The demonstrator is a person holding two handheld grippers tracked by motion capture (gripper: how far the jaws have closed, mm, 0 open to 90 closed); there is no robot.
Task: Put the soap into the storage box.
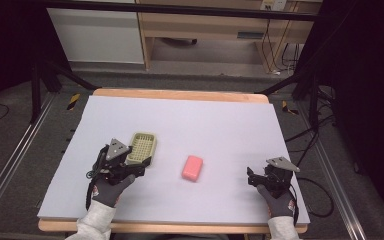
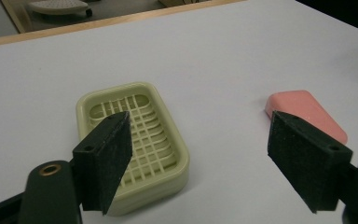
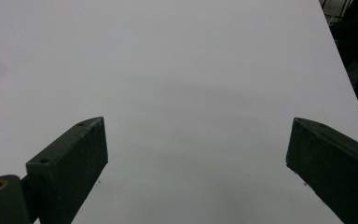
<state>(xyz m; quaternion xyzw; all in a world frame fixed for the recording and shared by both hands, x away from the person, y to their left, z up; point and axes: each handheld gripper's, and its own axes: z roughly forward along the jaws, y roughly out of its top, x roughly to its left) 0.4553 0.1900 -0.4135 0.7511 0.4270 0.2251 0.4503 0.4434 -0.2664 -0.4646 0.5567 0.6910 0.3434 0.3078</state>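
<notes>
The left gripper (image 1: 135, 165) hovers over the near end of the soap dish (image 2: 135, 135) toward the desk's left edge, jaws apart and empty — an approach, by the look of it. The pink soap (image 1: 192, 167) lies mid-desk, apart from the dish. The right gripper (image 1: 252, 178) rests near the right edge, jaws wide, nothing between. Next likely means closing on the dish rim — squarely.

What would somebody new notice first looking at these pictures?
Probably the pink soap bar, the one bright spot, lying alone near the middle of the pale table. Next, the yellow-green soap dish with its grid floor, empty, to the soap's left. The left hand-held gripper hangs over its near end with jaws wide apart, while the right hand-held gripper waits open at the table's right.
</notes>
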